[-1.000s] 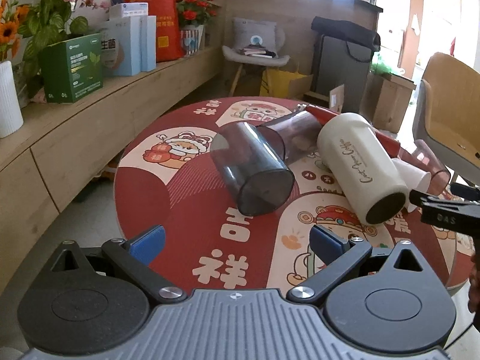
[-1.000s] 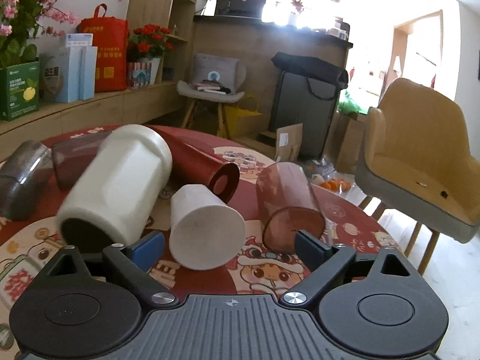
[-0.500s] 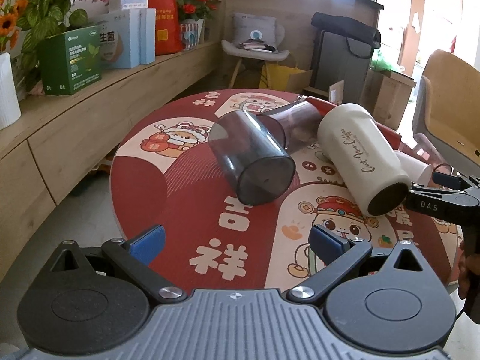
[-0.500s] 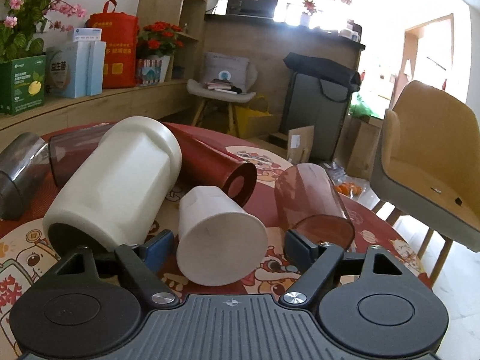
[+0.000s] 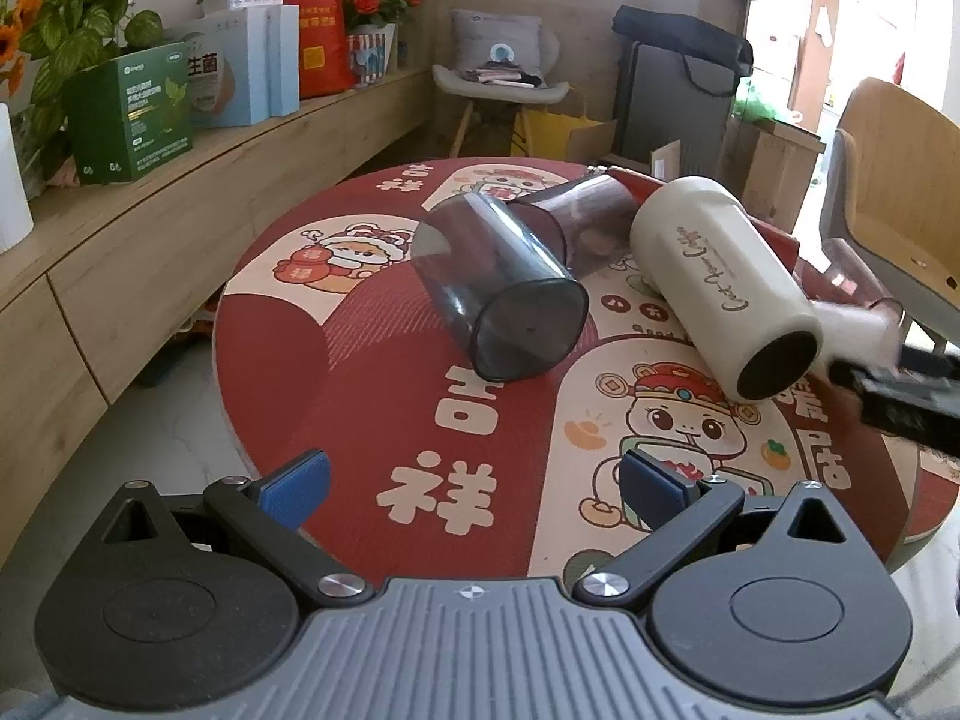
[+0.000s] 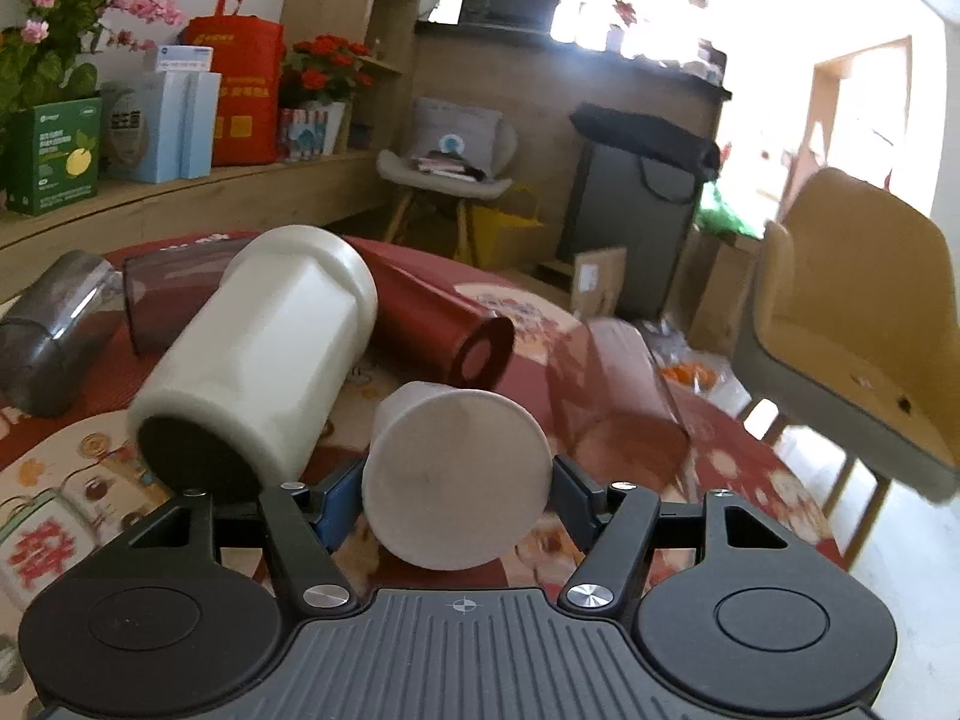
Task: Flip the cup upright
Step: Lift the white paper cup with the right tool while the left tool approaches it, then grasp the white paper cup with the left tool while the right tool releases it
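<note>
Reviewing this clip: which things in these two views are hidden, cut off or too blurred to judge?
- Small white cup: right wrist view shows only its flat end; the open end faces away. The fingers flank it, but contact is unclear.
- Right hand-held gripper: left wrist view, blurred and cut by the frame edge.
- Clear red cup: right wrist view, motion-blurred.
- Red bottle: partly hidden behind the large white bottle.
</note>
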Demonstrator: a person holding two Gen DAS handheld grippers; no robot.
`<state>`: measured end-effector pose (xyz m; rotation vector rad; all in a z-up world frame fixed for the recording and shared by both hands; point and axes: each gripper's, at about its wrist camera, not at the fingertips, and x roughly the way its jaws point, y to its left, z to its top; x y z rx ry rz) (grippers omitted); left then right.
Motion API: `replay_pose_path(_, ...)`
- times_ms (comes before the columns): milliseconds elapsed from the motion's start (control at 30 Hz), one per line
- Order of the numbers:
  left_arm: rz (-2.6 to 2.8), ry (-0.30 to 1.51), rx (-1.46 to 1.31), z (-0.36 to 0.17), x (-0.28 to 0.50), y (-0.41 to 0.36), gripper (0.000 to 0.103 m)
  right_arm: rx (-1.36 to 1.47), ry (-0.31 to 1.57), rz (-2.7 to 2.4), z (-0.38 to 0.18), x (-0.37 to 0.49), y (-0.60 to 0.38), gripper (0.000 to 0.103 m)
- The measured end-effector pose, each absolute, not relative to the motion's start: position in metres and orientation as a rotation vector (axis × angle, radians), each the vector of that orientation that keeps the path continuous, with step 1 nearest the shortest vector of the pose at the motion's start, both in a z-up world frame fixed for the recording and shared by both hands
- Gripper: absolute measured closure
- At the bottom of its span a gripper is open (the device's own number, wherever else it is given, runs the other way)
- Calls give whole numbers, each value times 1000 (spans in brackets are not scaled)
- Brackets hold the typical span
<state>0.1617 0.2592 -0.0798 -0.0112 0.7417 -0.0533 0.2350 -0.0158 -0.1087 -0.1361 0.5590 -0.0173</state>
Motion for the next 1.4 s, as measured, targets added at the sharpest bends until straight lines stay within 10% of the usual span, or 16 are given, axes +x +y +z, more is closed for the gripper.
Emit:
replay_pose_path(800,38,739,-105,-80,162,296,0,-163,595,228,-99,169,113,41)
replay_pose_path(1400,69,722,-70,-35,138,255,0,-23,421,104,-58,142,17,9)
